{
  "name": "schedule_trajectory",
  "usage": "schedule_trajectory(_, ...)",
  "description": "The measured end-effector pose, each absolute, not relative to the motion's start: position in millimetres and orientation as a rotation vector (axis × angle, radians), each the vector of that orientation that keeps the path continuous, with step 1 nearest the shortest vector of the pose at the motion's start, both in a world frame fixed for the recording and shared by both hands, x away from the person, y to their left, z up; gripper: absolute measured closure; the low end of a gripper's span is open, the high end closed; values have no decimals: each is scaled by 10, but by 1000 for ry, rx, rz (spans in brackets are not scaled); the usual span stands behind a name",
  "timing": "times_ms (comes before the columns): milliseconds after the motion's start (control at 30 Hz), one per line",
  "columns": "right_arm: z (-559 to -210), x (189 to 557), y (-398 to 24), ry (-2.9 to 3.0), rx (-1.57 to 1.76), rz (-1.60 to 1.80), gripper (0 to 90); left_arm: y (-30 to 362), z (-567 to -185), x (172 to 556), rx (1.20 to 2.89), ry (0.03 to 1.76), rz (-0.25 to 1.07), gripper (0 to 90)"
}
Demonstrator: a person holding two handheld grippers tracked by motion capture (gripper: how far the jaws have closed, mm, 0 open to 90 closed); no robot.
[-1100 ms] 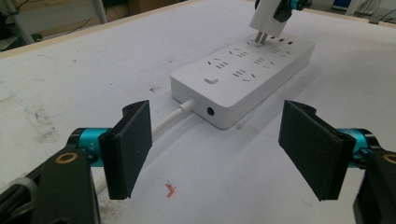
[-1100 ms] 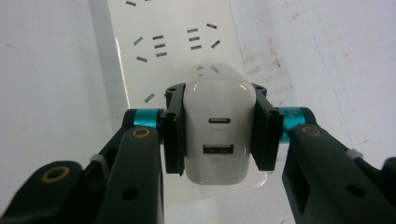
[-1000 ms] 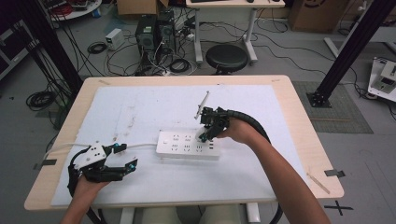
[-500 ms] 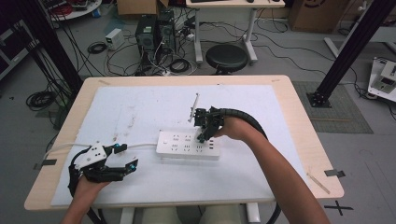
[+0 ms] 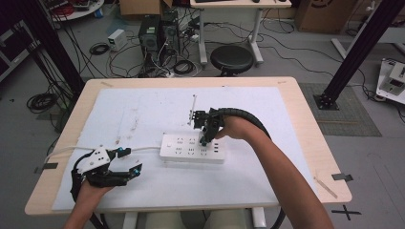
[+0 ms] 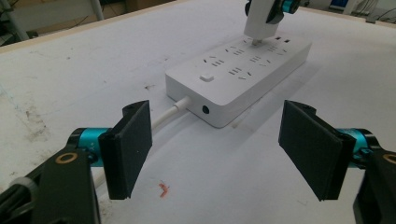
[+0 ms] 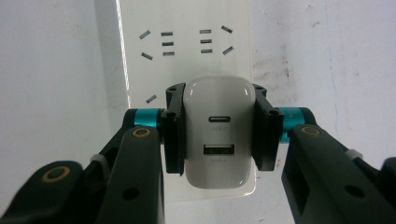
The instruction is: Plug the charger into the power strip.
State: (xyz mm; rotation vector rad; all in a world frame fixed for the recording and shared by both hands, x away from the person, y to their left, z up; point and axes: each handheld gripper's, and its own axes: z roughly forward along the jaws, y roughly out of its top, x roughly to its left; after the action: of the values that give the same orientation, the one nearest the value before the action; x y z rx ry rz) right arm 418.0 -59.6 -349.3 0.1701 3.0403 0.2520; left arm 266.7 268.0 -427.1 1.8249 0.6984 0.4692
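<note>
Right gripper (image 5: 204, 137) lowered, charger (image 7: 219, 135) upright, prongs on power strip (image 5: 193, 148)

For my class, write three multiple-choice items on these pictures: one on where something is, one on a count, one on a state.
1. Where is the white charger?
A. over the power strip
B. on the floor
C. beside the left gripper

2. How many ports show on the charger's face?
A. none
B. two
C. five

3. How do the left gripper's jaws stand?
A. shut on a cable
B. shut on the charger
C. wide apart, holding nothing

Answers:
1 A: the right gripper holds it above the strip's sockets.
2 B: a small oval port sits above a wider rectangular one.
3 C: bare table shows between the pads.
</note>
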Motion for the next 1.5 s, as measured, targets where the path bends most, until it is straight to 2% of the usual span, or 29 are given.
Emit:
schedule_trajectory(933,-3609,4201,-413,3050,136,91,642,2659,-4304,2661,1815,701,459,259)
schedule_trajectory(1500,-3637,4210,-466,3050,146,152,636,2651,-4310,2677,1807,706,455,259)
